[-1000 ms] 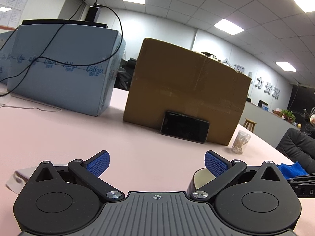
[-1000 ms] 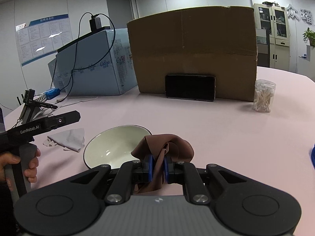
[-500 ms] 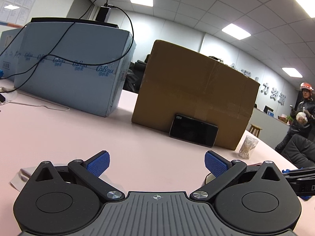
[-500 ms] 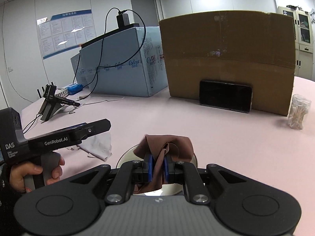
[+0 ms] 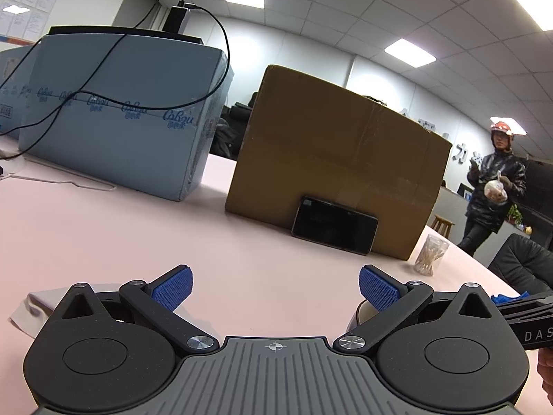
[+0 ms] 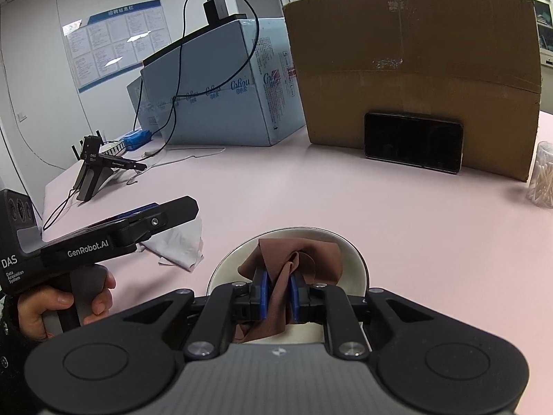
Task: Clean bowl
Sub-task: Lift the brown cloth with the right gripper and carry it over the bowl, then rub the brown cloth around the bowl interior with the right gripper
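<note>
A white bowl [image 6: 356, 256] sits on the pink table just beyond my right gripper [image 6: 278, 287]. The blue pads pinch a crumpled brown cloth [image 6: 300, 256], which hangs over the bowl's inside. The jaws are opening slightly, with the cloth still between them. In the left wrist view my left gripper [image 5: 274, 285] stands open and holds nothing, and only a sliver of the bowl [image 5: 366, 311] shows behind its right finger. A hand holds this left gripper [image 6: 179, 209] to the left of the bowl.
A white rag [image 6: 179, 245] lies left of the bowl. Farther back are a cardboard box [image 6: 414, 52] with a phone [image 6: 413, 141] leaning on it, a blue box [image 6: 221, 97] with cables, a swab jar [image 6: 541, 176] and a spare gripper [image 6: 96, 169]. A person [image 5: 494, 186] stands at the far right.
The right gripper carried the brown cloth leftward, so the bowl now lies straight under it. A person has come into the left wrist view at right.
</note>
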